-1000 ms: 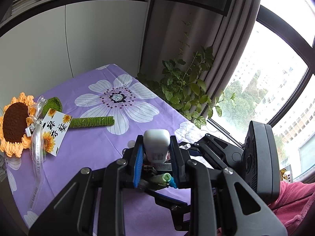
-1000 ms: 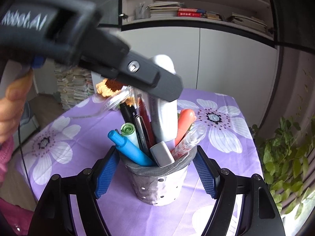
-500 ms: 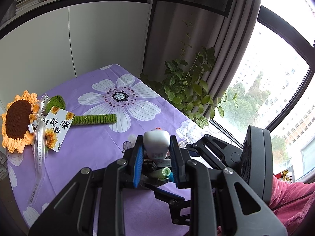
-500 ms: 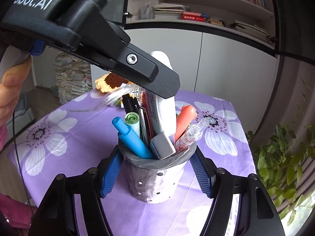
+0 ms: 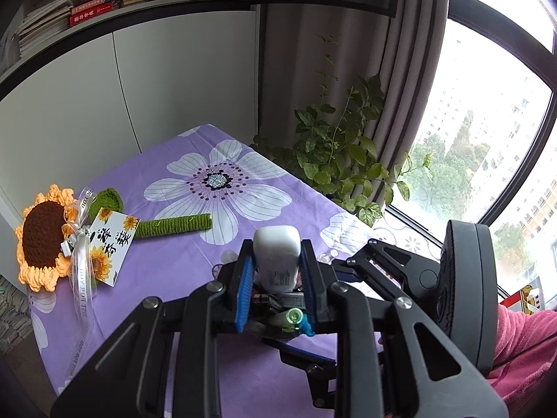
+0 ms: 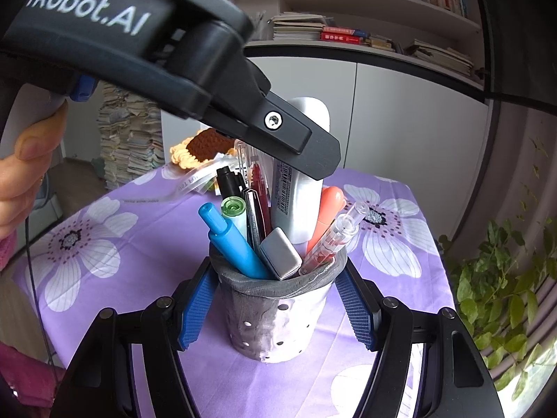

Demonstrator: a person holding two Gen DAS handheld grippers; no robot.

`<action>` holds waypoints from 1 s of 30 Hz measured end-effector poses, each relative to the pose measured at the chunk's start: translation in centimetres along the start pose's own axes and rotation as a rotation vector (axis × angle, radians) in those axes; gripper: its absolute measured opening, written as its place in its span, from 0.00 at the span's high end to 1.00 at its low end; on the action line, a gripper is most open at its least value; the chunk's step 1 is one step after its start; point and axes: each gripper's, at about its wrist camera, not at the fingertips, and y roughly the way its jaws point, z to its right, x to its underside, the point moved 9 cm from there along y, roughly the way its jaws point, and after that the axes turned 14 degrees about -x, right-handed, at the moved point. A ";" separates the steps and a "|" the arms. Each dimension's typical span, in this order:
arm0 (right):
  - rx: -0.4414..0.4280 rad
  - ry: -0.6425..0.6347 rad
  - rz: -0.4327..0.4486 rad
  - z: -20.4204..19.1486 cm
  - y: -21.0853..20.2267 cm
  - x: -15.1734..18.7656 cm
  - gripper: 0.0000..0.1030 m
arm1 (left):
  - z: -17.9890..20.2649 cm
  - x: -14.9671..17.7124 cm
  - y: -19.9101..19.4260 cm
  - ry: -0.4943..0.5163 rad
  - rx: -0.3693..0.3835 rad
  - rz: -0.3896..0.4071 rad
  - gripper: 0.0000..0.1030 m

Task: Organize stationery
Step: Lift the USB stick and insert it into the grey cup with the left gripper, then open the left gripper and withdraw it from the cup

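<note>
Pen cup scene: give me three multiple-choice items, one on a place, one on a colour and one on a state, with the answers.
1. Where does the knitted sunflower lie?
A. on the windowsill
B. on the purple cloth
C. on the bookshelf

2. What colour is the leftmost pen in the pen cup?
A. blue
B. yellow
C. white

3. What is the left claw doing?
A. standing open and empty
B. shut on a book
C. shut on the white tube

Answers:
1. B, it lies flat on the cloth.
2. A, its barrel and cap are blue.
3. C, both pads press the tube's sides.
</note>
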 end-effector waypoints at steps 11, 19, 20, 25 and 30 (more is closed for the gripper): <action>-0.001 -0.004 -0.010 -0.1 0.0 0.0 0.32 | -0.8 0.6 -1.4 -0.031 0.002 -0.019 0.64; 0.002 0.000 -0.020 -0.1 0.0 0.0 0.32 | -4.1 0.4 -3.4 -0.148 -0.018 0.036 0.50; 0.001 0.000 -0.020 -0.1 0.0 0.0 0.32 | -4.4 0.6 -3.2 -0.158 -0.021 0.031 0.50; 0.004 0.006 -0.025 -0.1 0.0 -0.1 0.32 | -5.6 1.7 -3.0 -0.217 -0.025 0.013 0.50; 0.014 0.006 -0.036 -0.1 0.0 -0.2 0.32 | -7.0 3.5 -3.1 -0.292 -0.031 -0.004 0.48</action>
